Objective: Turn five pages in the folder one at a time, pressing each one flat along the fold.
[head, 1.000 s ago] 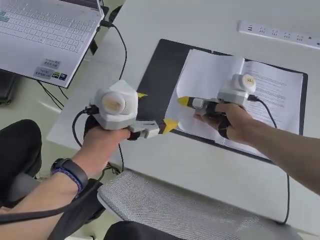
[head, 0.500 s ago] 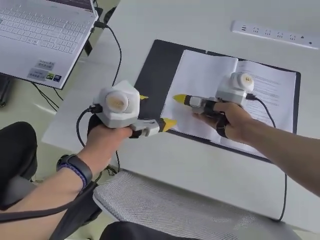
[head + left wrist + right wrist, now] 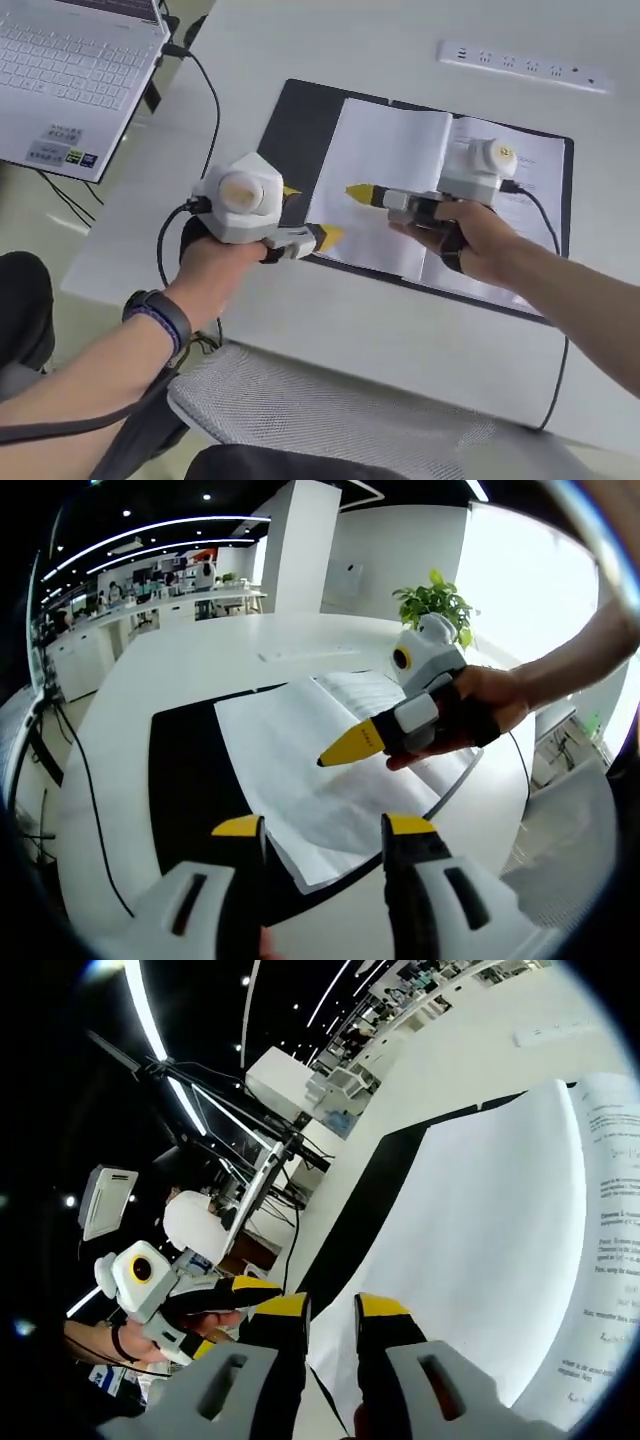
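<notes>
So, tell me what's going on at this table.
A person holds a claw in each hand over an open folder on a white table. The right claw hovers above the blank page, which lies flat. Its jaws are close together and grip nothing. The left claw hangs open by the folder's near edge.

left hand [image 3: 215, 262] holds the left gripper [image 3: 308, 214] level, jaws spread apart, pointing right. right hand [image 3: 470, 238] aims the right gripper [image 3: 358, 192] leftward, jaws closed together, forearm reaching in from the right.
</notes>
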Tool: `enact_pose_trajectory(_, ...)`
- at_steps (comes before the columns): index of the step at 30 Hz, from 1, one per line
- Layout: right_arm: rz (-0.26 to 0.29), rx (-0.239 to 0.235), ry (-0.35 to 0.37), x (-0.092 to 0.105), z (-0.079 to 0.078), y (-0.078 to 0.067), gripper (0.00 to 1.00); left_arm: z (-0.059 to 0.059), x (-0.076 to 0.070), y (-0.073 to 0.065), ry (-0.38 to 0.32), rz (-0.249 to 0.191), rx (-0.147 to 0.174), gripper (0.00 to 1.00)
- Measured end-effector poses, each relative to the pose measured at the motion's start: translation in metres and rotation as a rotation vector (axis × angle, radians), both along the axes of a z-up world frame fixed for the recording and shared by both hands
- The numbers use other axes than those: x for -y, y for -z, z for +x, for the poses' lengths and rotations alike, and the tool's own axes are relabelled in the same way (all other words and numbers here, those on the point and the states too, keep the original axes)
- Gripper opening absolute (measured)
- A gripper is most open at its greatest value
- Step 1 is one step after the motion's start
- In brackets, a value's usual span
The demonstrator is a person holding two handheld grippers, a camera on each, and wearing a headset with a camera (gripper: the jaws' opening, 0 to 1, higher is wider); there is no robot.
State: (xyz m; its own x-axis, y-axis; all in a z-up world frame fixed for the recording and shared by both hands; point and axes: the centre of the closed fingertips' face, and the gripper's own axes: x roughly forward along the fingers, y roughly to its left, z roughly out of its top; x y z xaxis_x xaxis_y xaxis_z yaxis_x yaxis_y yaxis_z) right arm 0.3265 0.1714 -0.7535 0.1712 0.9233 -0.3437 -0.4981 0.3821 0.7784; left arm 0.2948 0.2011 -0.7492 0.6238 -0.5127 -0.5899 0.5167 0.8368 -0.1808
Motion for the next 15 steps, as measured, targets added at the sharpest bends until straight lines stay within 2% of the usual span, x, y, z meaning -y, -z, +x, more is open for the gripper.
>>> enact_pose_trajectory(4,-0.006,0.021,0.017,0.017,0.004,-0.004,0.16,0.004,0.004,0.009,0.011,-0.001,-0.011,0.36)
enact_pose_trajectory(9,-0.013,0.037,0.043,0.035,0.008,-0.007,0.16,0.002,0.006,0.027,0.029,0.030,-0.043,0.33)
enact_pose_trajectory(15,-0.024,0.042,0.068,0.054,0.008,-0.005,0.16,-0.003,0.007,0.045,0.034,0.044,-0.079,0.32)
